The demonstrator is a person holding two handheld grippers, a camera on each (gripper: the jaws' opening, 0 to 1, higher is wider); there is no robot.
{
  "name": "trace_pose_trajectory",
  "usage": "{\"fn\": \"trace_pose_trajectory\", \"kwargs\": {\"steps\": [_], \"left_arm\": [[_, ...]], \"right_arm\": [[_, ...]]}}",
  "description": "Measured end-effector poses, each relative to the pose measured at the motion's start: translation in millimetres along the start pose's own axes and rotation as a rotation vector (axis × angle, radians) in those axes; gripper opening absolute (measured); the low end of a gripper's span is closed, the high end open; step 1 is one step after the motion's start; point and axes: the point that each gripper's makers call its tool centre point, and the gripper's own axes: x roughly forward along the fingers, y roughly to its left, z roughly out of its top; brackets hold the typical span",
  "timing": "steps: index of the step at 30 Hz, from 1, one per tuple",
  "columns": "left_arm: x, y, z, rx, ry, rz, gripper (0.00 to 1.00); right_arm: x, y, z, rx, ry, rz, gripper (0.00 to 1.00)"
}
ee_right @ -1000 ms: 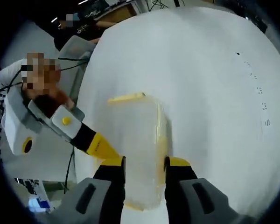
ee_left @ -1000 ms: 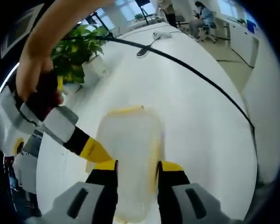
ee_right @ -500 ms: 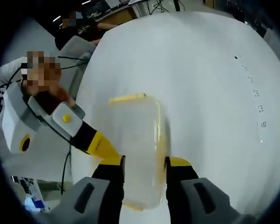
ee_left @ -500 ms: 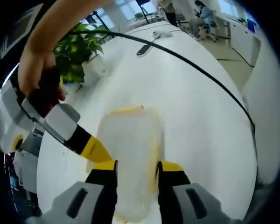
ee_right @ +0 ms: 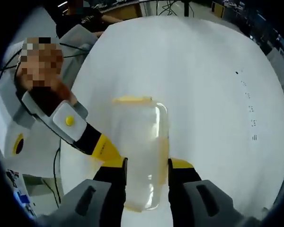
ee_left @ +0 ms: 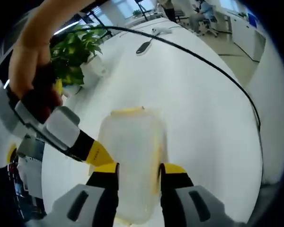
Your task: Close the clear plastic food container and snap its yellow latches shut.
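Observation:
The clear plastic container (ee_left: 130, 161) with its lid on lies lengthwise between the jaws of my left gripper (ee_left: 139, 169), which close on its near end. A yellow latch (ee_left: 128, 112) runs along its far end and another (ee_left: 157, 163) along its right side. My right gripper (ee_left: 97, 153) comes in from the left, its yellow tip against the container's left edge. In the right gripper view the same container (ee_right: 139, 151) sits between the jaws of my right gripper (ee_right: 146, 164), and the left gripper (ee_right: 104, 147) touches its left edge. The far latch (ee_right: 131, 100) shows there too.
The round white table (ee_left: 203, 142) lies under the container. A black cable (ee_left: 203, 75) crosses it toward a dark object (ee_left: 144, 47). A potted plant (ee_left: 78, 52) stands at the far left. A hand (ee_left: 28, 71) holds the other gripper. Small dark marks (ee_right: 248, 109) dot the table.
Both views have shifted over the table, and the right gripper view now takes in more of it. The container keeps its place between the jaws, with the other gripper still at its left edge.

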Motion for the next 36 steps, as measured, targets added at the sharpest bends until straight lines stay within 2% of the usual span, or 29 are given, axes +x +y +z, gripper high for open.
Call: {"fn": "trace_pose_trajectory", "kwargs": {"steps": [2,4,5,7,8,10,11,12,14,15,16,17,19,21,24,26,29,31,33,36], "left_arm": [[-0.4,0.3,-0.5,0.033,0.003,-0.006,0.28],[-2.3,0.3,-2.8,0.118,0.02,-0.015,0.29],[-3.5,0.7,-6.1,0.12,0.04,-0.006,0.31],[-7.8,2.0,-5.4,0.1,0.029,0.004,0.4],[-11.6,-0.5,-3.4,0.048,0.005,-0.011,0.43],[-19.1,-4.1,-4.9,-0.037,-0.013,-0.047,0.42],[-21.9,0.2,-6.5,-0.074,-0.016,-0.029,0.41],[-26.2,10.4,-8.2,-0.133,-0.031,0.018,0.42],[-32.7,20.0,-8.9,-0.192,-0.066,0.048,0.43],[-37.1,27.5,-9.1,-0.271,-0.096,0.073,0.43],[-39.3,31.8,-7.6,-0.314,-0.123,0.085,0.43],[-41.5,36.6,-2.6,-0.334,-0.177,0.089,0.44],[-44.1,44.6,-2.8,-0.385,-0.215,0.122,0.51],[-44.4,50.2,-8.4,-0.39,-0.216,0.155,0.65],[-41.5,53.5,-20.1,-0.36,-0.211,0.195,0.76],[-36.7,48.6,-37.9,-0.403,-0.155,0.186,0.77],[-32.3,44.0,-46.5,-0.484,-0.179,0.174,0.8],[-29.4,40.5,-51.9,-0.54,-0.19,0.158,0.81],[-26.6,39.2,-59.5,-0.558,-0.175,0.154,0.8],[-22.6,39.0,-64.6,-0.56,-0.17,0.159,0.84]], "right_arm": [[-0.9,-0.2,0.5,-0.012,-0.004,-0.02,0.32],[-4.5,-9.2,1.7,-0.019,-0.017,-0.1,0.37],[-7.4,-16.8,1.8,-0.017,-0.017,-0.154,0.4],[-17.1,-22.8,2.5,-0.036,-0.038,-0.226,0.4],[-25.0,-26.1,7.2,-0.017,-0.095,-0.268,0.4],[-35.6,-19.7,9.2,0.028,-0.175,-0.266,0.39],[-39.5,-17.4,8.4,0.04,-0.199,-0.267,0.39],[-44.7,-14.9,5.0,0.045,-0.223,-0.291,0.41],[-49.5,-12.3,-2.5,0.054,-0.244,-0.318,0.43],[-50.4,-8.7,-4.8,0.079,-0.283,-0.33,0.44],[-48.6,-4.1,-2.7,0.089,-0.326,-0.324,0.46],[-45.1,2.8,-4.0,0.105,-0.361,-0.319,0.49],[-40.9,10.5,-7.1,0.096,-0.395,-0.35,0.52],[-39.2,14.3,-10.5,0.116,-0.425,-0.381,0.54],[-38.8,19.9,-18.0,0.189,-0.517,-0.413,0.57],[-36.3,24.4,-26.3,0.242,-0.551,-0.418,0.59],[-30.2,29.9,-38.3,0.289,-0.568,-0.419,0.67],[-23.2,35.0,-48.8,0.314,-0.571,-0.416,0.67],[-17.6,36.7,-57.6,0.347,-0.575,-0.428,0.66],[-8.2,39.3,-66.3,0.379,-0.566,-0.434,0.75]]}}
